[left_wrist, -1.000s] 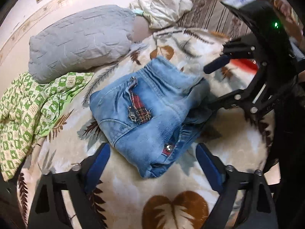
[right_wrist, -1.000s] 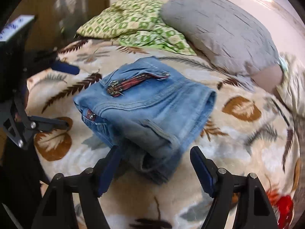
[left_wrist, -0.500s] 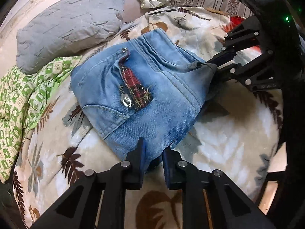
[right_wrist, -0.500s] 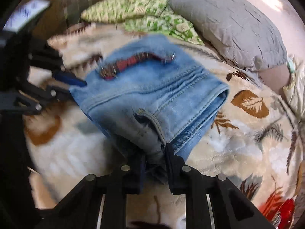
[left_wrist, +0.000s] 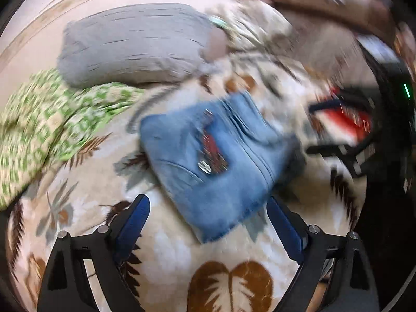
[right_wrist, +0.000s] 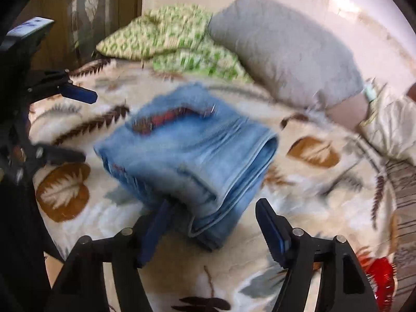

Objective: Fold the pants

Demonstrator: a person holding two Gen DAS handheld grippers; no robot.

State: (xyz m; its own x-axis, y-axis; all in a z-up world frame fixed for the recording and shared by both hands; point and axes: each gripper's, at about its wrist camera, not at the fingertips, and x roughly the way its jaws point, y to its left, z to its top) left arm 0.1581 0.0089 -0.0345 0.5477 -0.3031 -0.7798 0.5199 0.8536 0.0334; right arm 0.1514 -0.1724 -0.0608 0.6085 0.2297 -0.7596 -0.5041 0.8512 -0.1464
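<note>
You have both grippers released: the left gripper [left_wrist: 208,223] and right gripper [right_wrist: 210,226] have just been opening their jaws, with nothing pinched between them. The pants [left_wrist: 215,166], light blue denim, lie folded into 1 compact bundle on the leaf-patterned bed [left_wrist: 228,283], apparently set down finished.

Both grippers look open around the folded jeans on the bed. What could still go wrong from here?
1. The right gripper, its jaws just opened, has one finger against the folded jeans; pulling away could drag the bundle's layered edge loose.
2. The left gripper, also just opened, straddles the jeans' near corner and might snag it.
3. The leaf-print blanket is soft, so the fold may slump.
</note>
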